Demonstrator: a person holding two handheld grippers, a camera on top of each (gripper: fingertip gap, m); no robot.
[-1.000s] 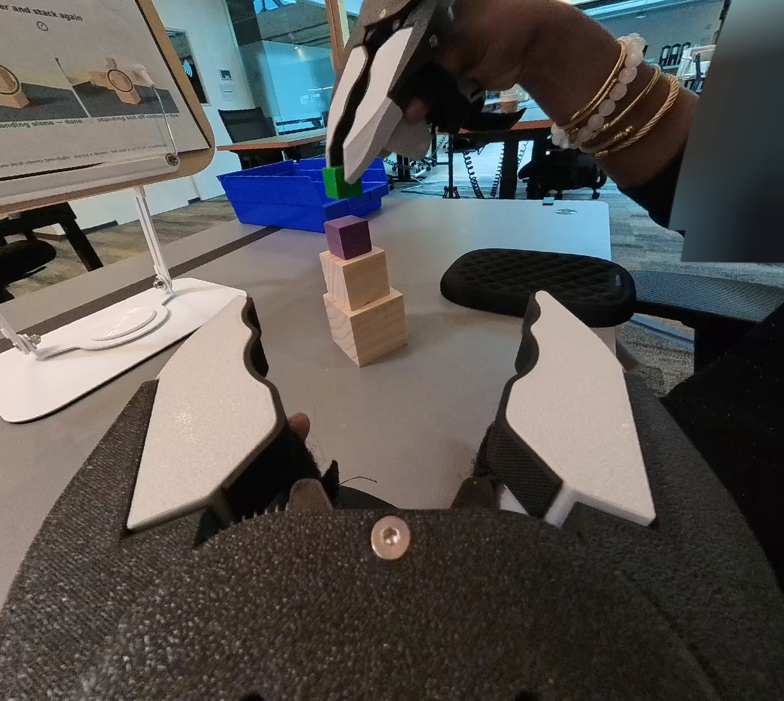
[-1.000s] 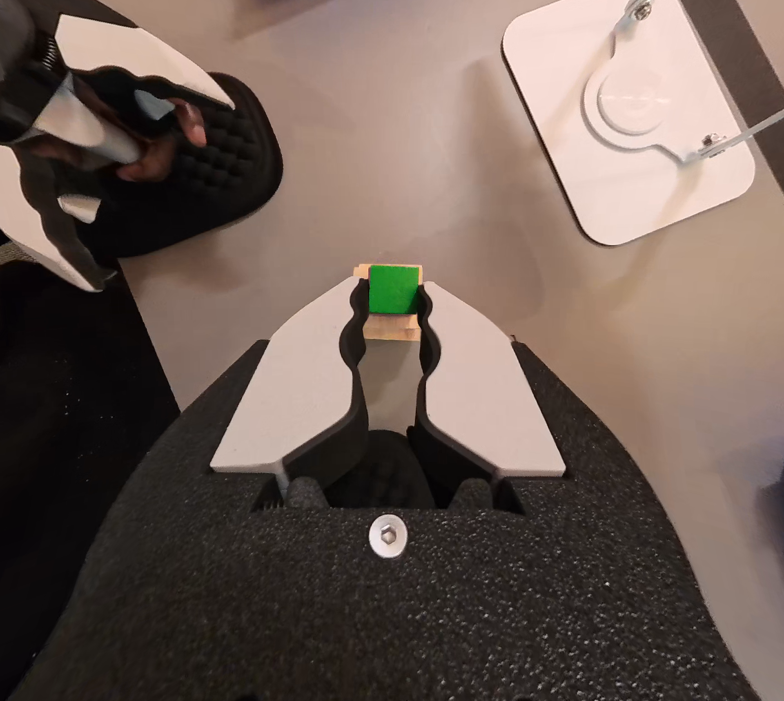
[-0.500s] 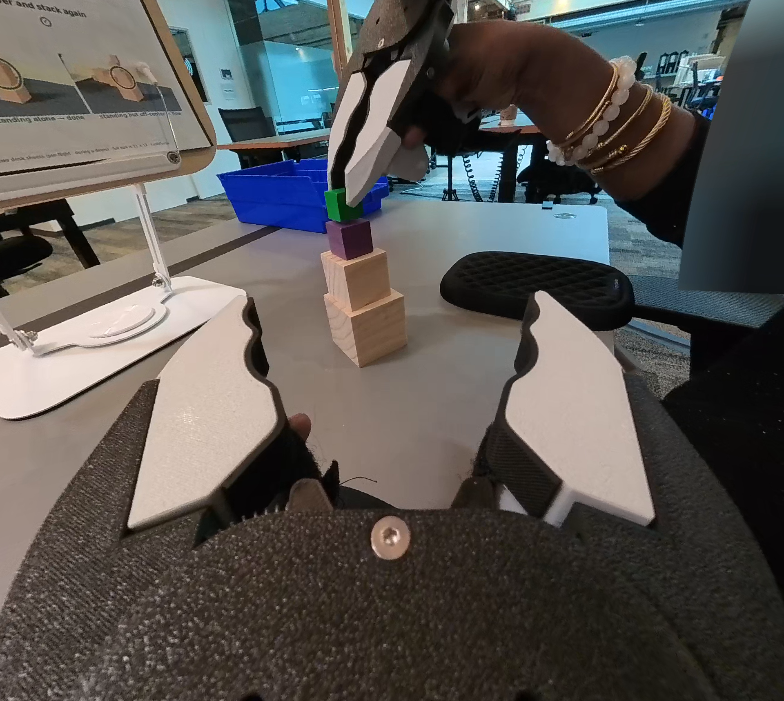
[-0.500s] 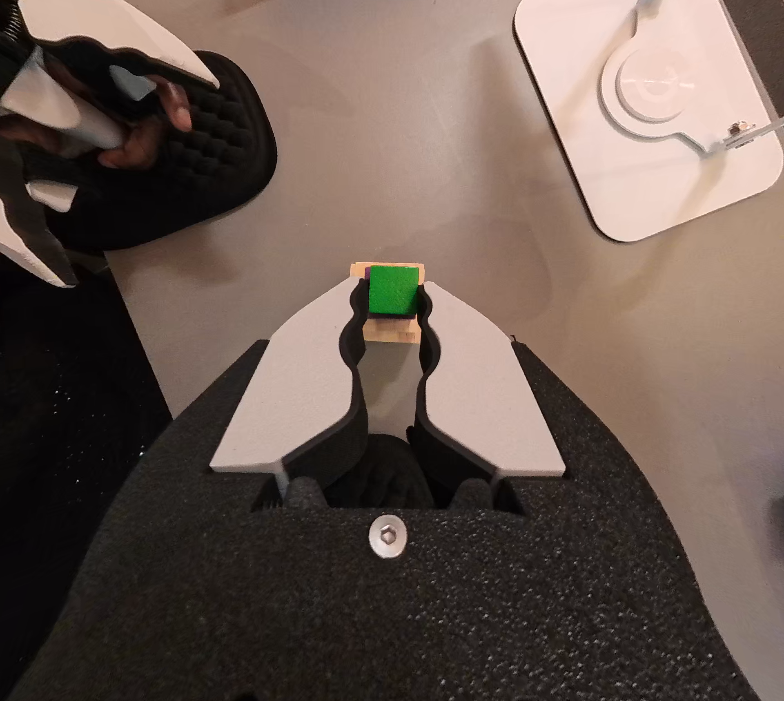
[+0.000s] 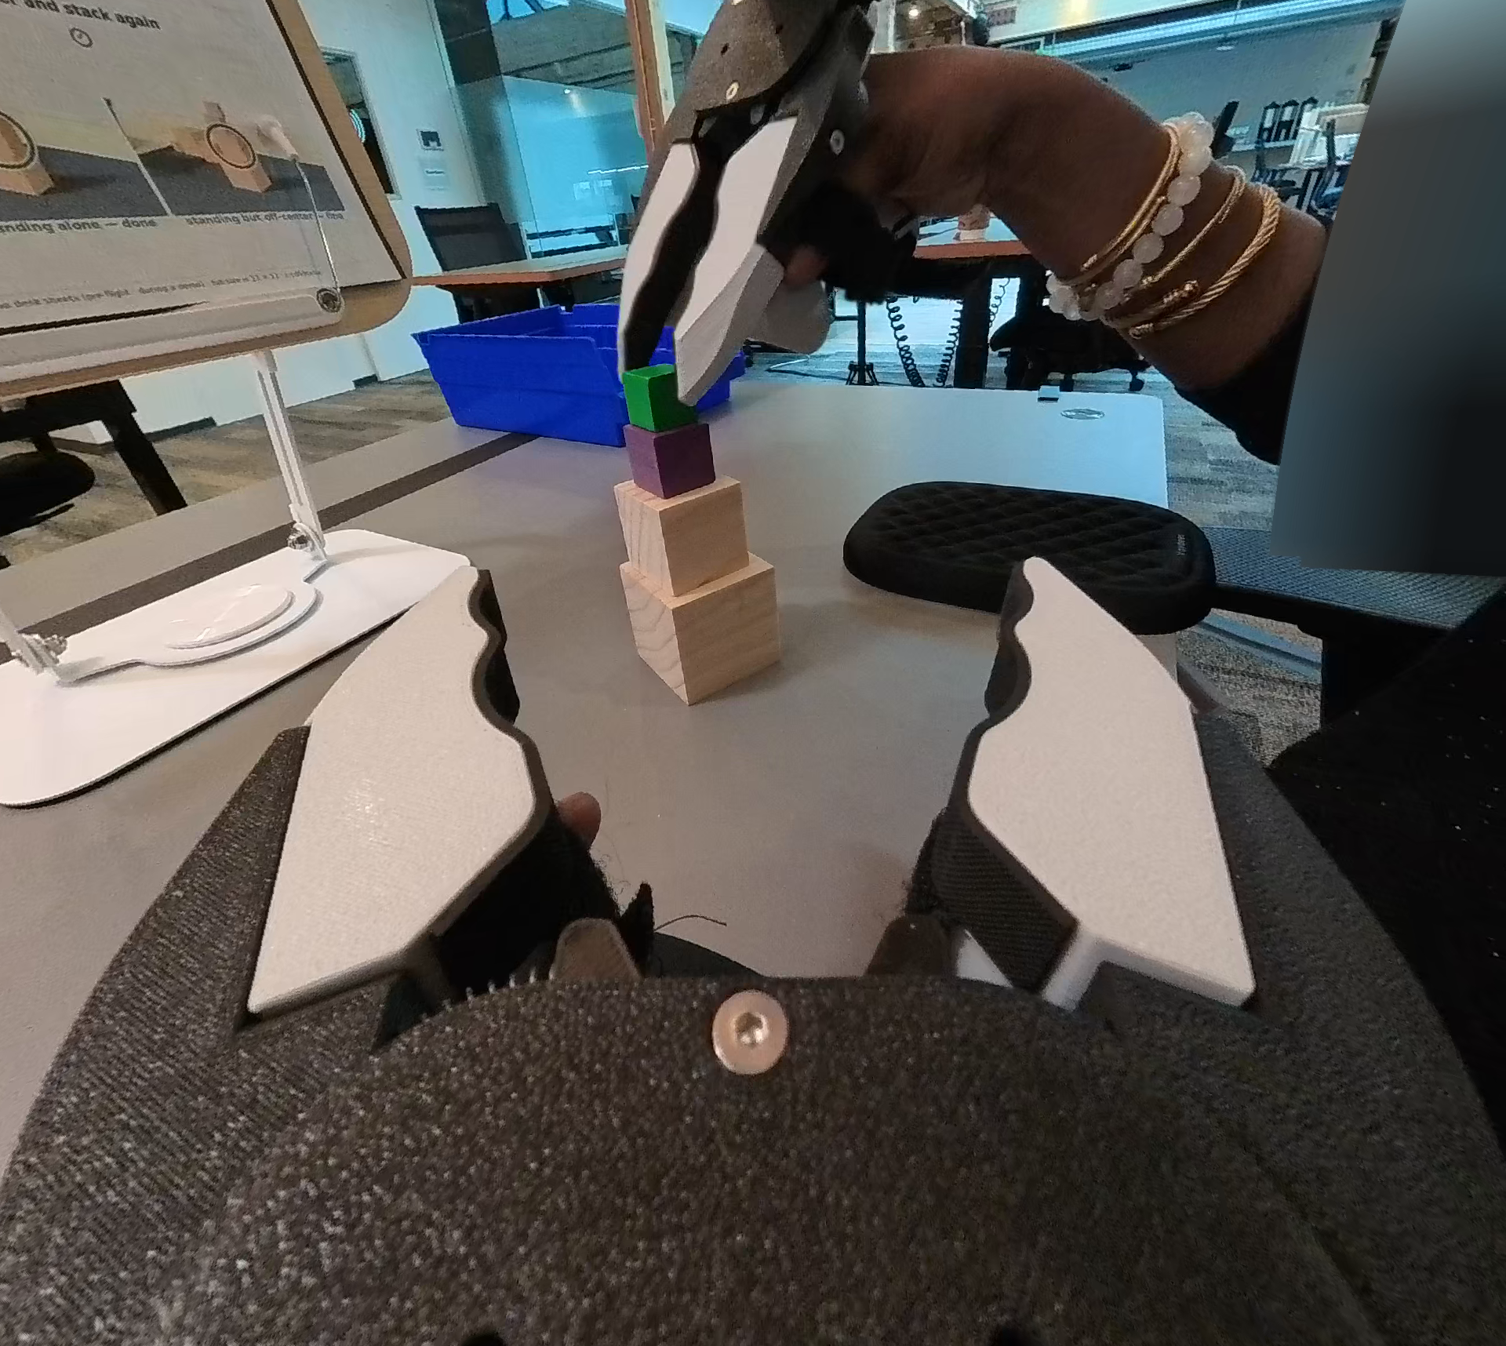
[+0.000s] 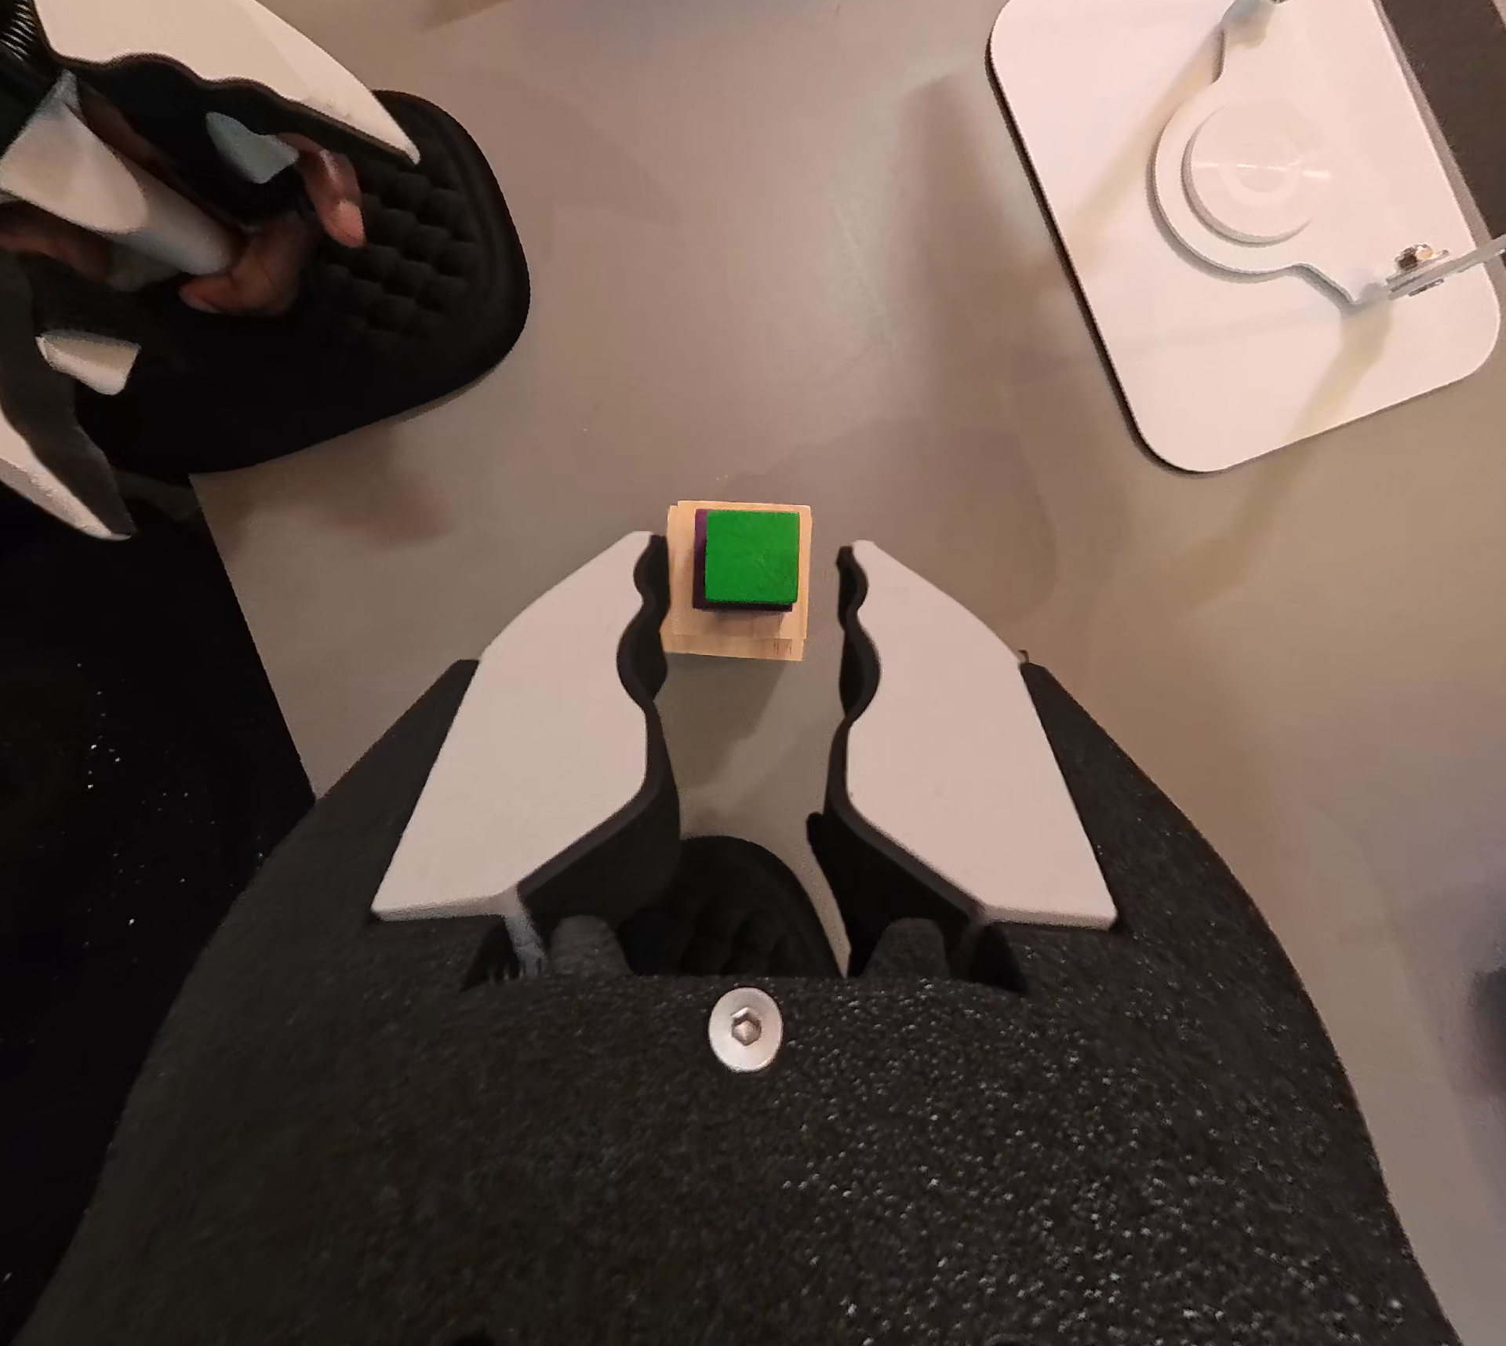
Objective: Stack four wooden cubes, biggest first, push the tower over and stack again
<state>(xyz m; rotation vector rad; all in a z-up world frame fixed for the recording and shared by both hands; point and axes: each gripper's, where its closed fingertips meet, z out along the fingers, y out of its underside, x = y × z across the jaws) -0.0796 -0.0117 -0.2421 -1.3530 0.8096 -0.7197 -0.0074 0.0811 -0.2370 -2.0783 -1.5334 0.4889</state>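
Observation:
A tower stands on the grey table [image 5: 896, 459]: a large wooden cube [image 5: 709, 634], a smaller wooden cube [image 5: 689, 533], a purple cube [image 5: 672, 459] and a green cube [image 5: 652, 396] on top. My right gripper [image 6: 746, 561] hangs over the tower, pointing down. Its jaws stand apart on either side of the green cube [image 6: 751, 557], with a gap between each pad and the cube. It also shows in the left wrist view [image 5: 664, 370], just above the green cube. My left gripper [image 5: 746, 622] is wide open and empty, low over the table in front of the tower.
A blue bin [image 5: 538, 370] stands behind the tower. A white stand base [image 5: 204, 647] with a clear-framed instruction sheet [image 5: 147, 84] is at the left. A black padded armrest [image 5: 1027, 545] lies right of the tower. A person's hand with bracelets [image 5: 1141, 247] holds my right gripper.
My right gripper lowered the green cube onto the purple cube, then opened its jaws and let it go. My left gripper stayed still and open.

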